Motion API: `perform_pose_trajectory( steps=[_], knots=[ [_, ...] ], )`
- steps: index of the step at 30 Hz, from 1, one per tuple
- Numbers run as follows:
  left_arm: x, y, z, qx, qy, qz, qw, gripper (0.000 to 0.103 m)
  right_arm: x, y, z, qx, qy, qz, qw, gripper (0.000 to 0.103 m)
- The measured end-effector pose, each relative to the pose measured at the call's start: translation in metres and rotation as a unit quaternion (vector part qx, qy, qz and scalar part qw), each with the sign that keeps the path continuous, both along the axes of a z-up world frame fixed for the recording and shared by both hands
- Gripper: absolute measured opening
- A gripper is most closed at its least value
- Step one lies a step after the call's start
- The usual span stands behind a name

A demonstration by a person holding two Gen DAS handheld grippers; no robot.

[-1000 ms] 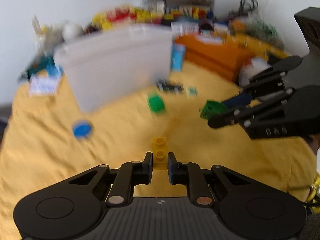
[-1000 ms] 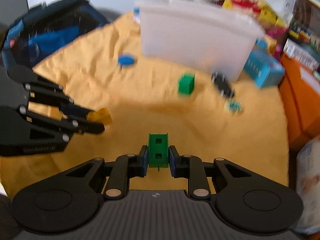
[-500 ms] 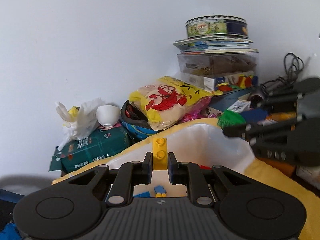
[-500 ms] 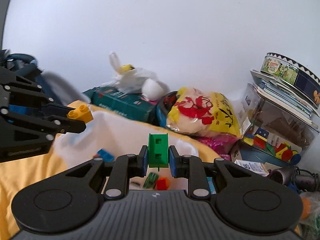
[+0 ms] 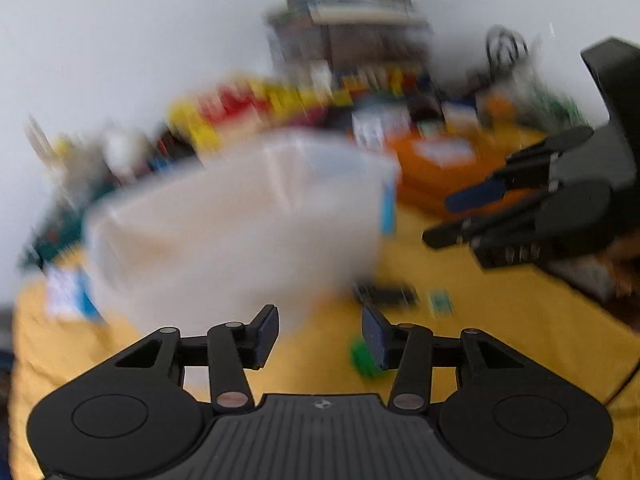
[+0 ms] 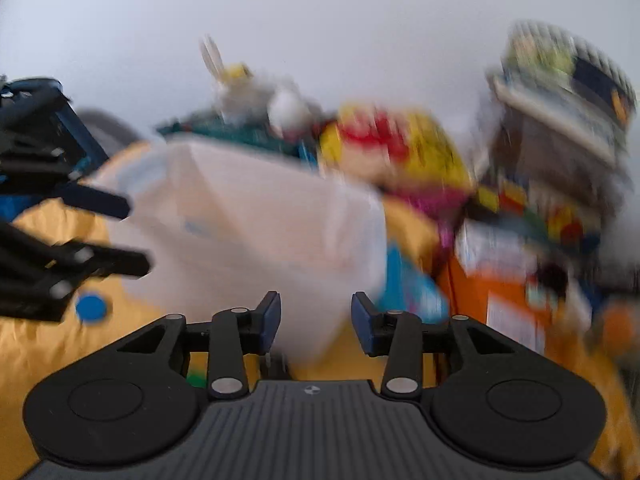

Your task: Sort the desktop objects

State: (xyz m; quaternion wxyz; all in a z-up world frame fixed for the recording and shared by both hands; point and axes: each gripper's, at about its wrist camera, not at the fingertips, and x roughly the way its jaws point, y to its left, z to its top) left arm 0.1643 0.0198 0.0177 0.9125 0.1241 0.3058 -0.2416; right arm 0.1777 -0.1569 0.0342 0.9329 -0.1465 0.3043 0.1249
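Both views are smearing with motion. Left gripper [image 5: 320, 334] is opening, jaws standing wide with nothing between them; the yellow brick it was pinching half a second ago is gone from its pads and is showing in neither view now. Right gripper [image 6: 314, 322] is opening likewise, jaws apart and empty; the green brick it was carrying is gone from between them and cannot be found in either view. Half a second ago both cameras were looking over the rim into the white bin; now the bin [image 5: 240, 216] is sitting ahead of and above both grippers, its front wall filling the middle of each view, its inside hidden by angle and blur. The yellow cloth [image 5: 520, 320] is showing again below it. A green block [image 5: 362, 362] is lying on the cloth just behind the left gripper's right finger, apart from the pads, as it was a second ago. A blue cap [image 6: 91, 307] is lying on the cloth left of the bin, near the left gripper's fingertips as seen from the right wrist. Clutter along the wall behind the bin is too blurred to sort out.
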Motion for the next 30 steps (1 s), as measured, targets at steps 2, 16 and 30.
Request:
perform_pose_trajectory(
  steps=[2,16,30],
  knots=[
    [0.004,-0.003,-0.025,-0.001,0.033,-0.013,0.9994,0.050,0.000,-0.010,-0.020,0.014,0.045,-0.018,0.999,0.043],
    [0.049,-0.026,-0.067,-0.005,0.070,-0.078,0.9945,0.049,-0.018,-0.017,-0.054,0.030,0.096,-0.027,0.995,0.044],
    [-0.011,-0.020,-0.026,0.118,0.037,-0.044,0.9913,0.039,-0.017,-0.033,-0.063,0.037,0.107,-0.029,0.993,0.044]
  ],
)
